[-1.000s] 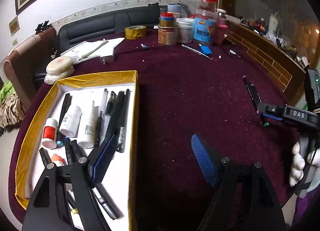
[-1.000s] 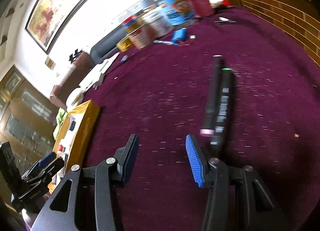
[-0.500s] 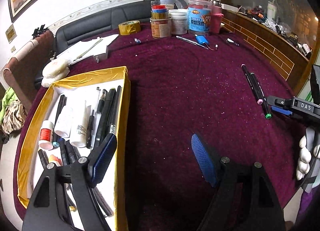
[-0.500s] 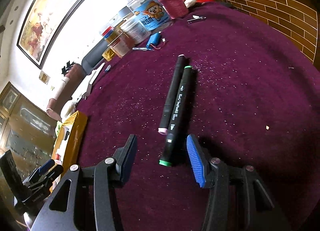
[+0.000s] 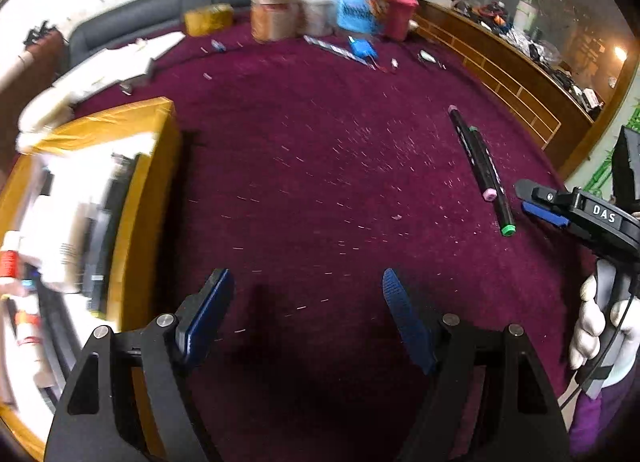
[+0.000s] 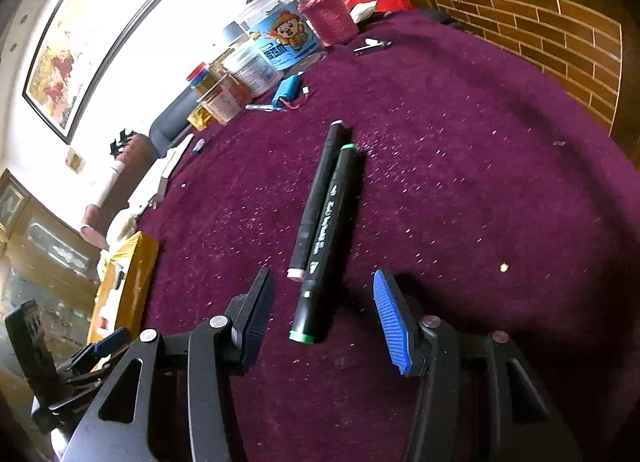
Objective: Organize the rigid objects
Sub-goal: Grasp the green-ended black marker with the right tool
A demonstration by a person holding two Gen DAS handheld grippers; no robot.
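2 blue-padded fingers of the right gripper stand apart over the maroon tablecloth, the green-capped marker lying between them with its near end untouched by either pad. Touching its side lies the pink-capped marker, reaching farther away. The left gripper has its fingers wide apart over bare cloth, nothing between them. Just left of it sits the gold-rimmed tray, blurred, holding pens. Farther off stand jars.
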